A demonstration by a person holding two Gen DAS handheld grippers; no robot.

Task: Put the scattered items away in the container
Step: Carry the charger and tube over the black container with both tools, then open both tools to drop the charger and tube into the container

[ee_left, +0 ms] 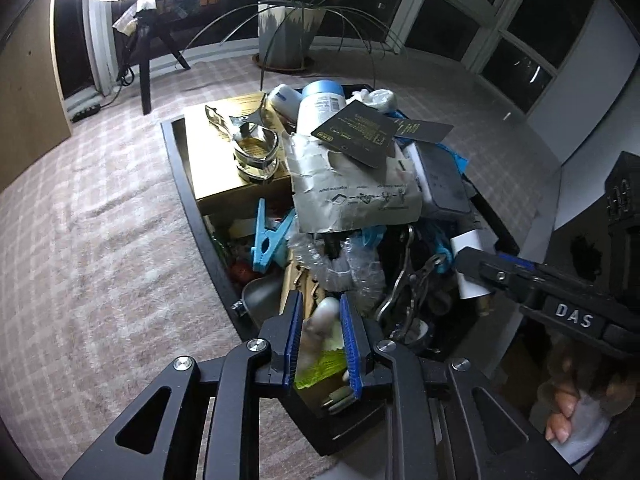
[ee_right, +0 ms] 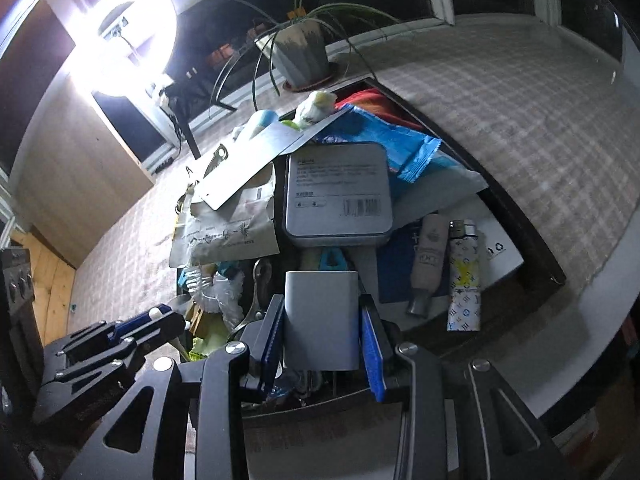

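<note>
A black container (ee_left: 192,208), heaped with odds and ends, sits on a checked pink-grey carpet. My left gripper (ee_left: 320,304) hangs over its near end, shut on a small pale rounded item (ee_left: 326,314) that fills the gap between the blue pads. The same item shows as a white nub (ee_right: 154,313) at that gripper's tip in the right wrist view. My right gripper (ee_right: 322,304) is also above the near end of the container (ee_right: 520,216). It is shut on a pale grey rectangular block (ee_right: 320,320), which shows white (ee_left: 470,264) in the left wrist view.
The heap includes a gold box (ee_left: 224,168), a blue clothes peg (ee_left: 268,240), a white bottle (ee_left: 320,112), a grey tin (ee_right: 338,196) and a patterned lighter (ee_right: 464,280). A potted plant (ee_left: 288,36) and a ring light (ee_right: 120,36) stand beyond. A hand (ee_left: 568,404) is at lower right.
</note>
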